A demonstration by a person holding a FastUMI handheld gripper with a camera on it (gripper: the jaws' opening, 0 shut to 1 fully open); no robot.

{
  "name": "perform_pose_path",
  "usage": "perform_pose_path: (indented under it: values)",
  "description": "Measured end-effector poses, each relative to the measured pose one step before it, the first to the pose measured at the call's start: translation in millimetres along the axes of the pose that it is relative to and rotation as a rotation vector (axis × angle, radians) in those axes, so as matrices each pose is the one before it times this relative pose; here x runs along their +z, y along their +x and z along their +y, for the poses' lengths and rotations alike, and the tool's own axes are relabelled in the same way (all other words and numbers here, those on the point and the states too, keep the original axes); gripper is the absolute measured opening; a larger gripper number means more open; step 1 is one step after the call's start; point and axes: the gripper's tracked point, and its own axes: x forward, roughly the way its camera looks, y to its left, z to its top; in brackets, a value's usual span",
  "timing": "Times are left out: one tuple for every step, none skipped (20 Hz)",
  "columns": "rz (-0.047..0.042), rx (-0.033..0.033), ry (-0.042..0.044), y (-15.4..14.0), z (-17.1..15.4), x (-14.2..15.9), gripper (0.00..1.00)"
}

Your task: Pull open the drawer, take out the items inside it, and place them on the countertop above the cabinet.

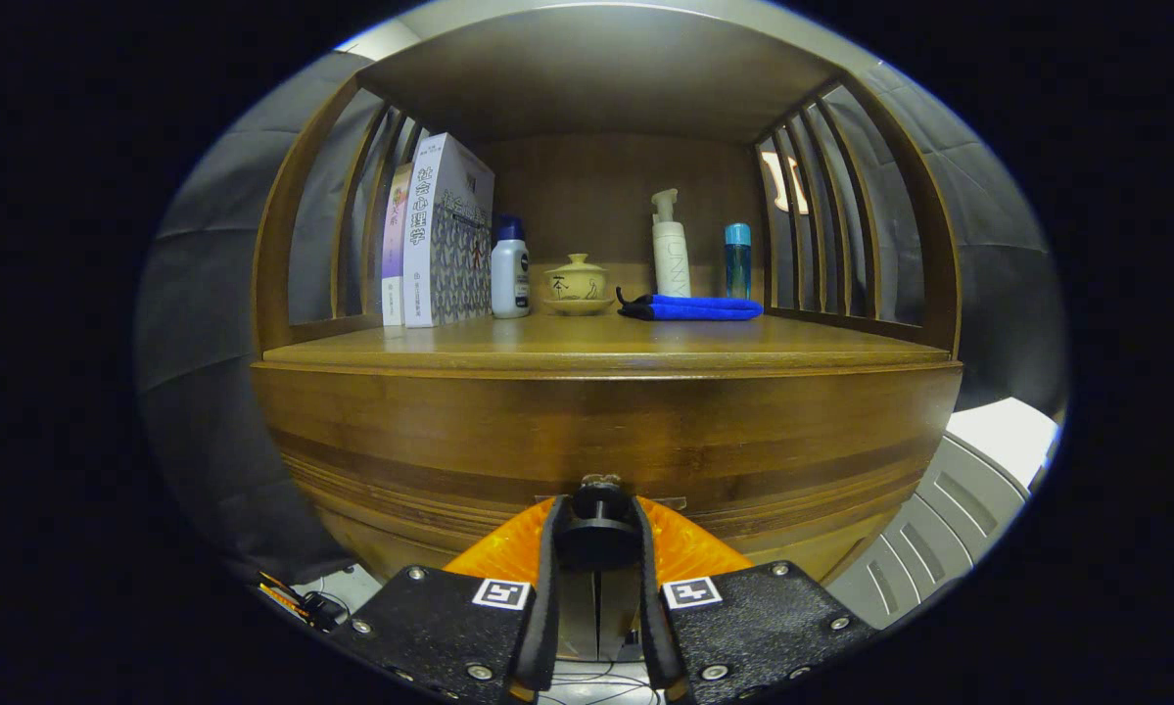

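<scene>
The drawer knob (598,516) is pinched by the claw (598,534). The drawer (606,431) is seen closed; a straight pull outward is called for next.

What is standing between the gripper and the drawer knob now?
Nothing visible: the gripper has its fingers on both sides of the dark drawer knob, pressing on it at the cabinet front.

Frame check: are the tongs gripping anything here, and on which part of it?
Yes. The tongs are closed on the drawer knob, one finger pressing each side of the dark round knob at the front of the wooden drawer, just under the countertop.
</scene>
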Motion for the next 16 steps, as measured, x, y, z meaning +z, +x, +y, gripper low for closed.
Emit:
perform_pose_path:
  values:
    - [-0.00515, -0.00211, -0.00576, -1.66, 0.47, -0.70, 0.35]
    - [-0.00153, -0.00118, -0.00528, -1.46, 0.35, -0.62, 0.35]
    - [-0.00323, -0.00047, -0.00160, -1.80, 0.24, -0.76, 0.35]
    - [0.00193, 0.00107, 0.00094, -2.38, 0.67, -0.14, 0.35]
    - [0.00062, 0.00155, 0.00323, -2.39, 0.41, -0.49, 0.35]
    - [0.00092, 0.00135, 0.00106, -1.58, 0.36, -0.41, 0.35]
    - [-0.00097, 0.00052, -0.00035, -1.18, -0.36, -0.39, 0.35]
    - [-0.00158, -0.00003, -0.00329, -1.93, 0.50, -0.13, 0.35]
    - [-0.00128, -0.00063, -0.00302, -0.60, 0.16, -0.81, 0.35]
    - [-0.00161, -0.00074, -0.00230, -0.84, -0.49, 0.30, 0.35]
    - [-0.00066, -0.00035, -0.00070, -0.99, 0.38, -0.60, 0.35]
    - [-0.00165, -0.00098, -0.00004, -0.68, 0.13, -0.14, 0.35]
    - [-0.00024, -0.00134, -0.00116, -1.14, 0.42, -0.62, 0.35]
    - [-0.00034, -0.00211, -0.00092, -0.14, -0.20, 0.17, 0.35]
    - [-0.00003, -0.00254, -0.00039, -1.14, 0.26, -0.18, 0.35]
    - [-0.00031, -0.00226, -0.00015, -0.77, -0.25, 0.13, 0.35]
